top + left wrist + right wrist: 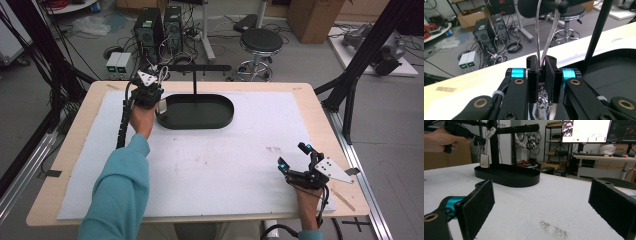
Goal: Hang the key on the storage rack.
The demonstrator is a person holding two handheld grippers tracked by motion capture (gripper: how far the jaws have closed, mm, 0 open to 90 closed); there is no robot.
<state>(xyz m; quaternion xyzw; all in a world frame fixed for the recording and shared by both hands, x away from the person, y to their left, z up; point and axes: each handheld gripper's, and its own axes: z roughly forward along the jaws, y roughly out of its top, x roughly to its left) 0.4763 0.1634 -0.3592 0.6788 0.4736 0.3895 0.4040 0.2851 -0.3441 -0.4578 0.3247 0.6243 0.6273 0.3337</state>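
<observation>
Keyring sits clamped in left gripper at the worktop's 11 o'clock, raised beside the stand's crossbar, seemingly for hooking; right gripper idles agape at 4 o'clock.

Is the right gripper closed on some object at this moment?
No: in the right gripper view, the right gripper has its black jaws wide apart, with bare white table cover between them.

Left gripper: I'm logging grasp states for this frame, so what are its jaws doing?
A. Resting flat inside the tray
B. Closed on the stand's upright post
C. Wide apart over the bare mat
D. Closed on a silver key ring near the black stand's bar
D: in the left gripper view the left gripper has its jaws pinched on the silver key ring, which rises toward the black stand's bar.
</observation>
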